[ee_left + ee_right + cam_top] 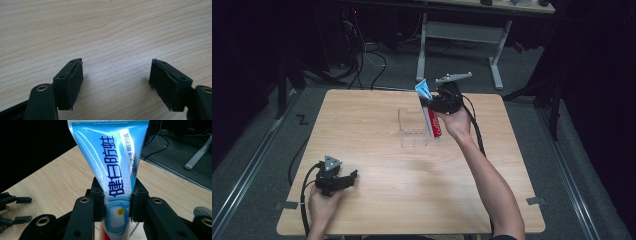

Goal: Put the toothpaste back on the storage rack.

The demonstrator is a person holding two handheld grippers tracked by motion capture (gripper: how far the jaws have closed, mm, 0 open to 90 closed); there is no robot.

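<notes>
Toothpaste tube (430, 112) stands tilted at the right edge of the clear tray (413, 129), mid-tabletop (377, 120); right gripper (435, 102) clamps it (crimped end up), left gripper (346, 179) rests near the front-left corner.

I read large dark-blue Chinese characters "健白防蛀" down the blue tube (110, 167); its smaller white print beside them is illegible.

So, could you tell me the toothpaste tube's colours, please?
Blue and white, red lower end; toothpaste tube, right gripper view.
</notes>
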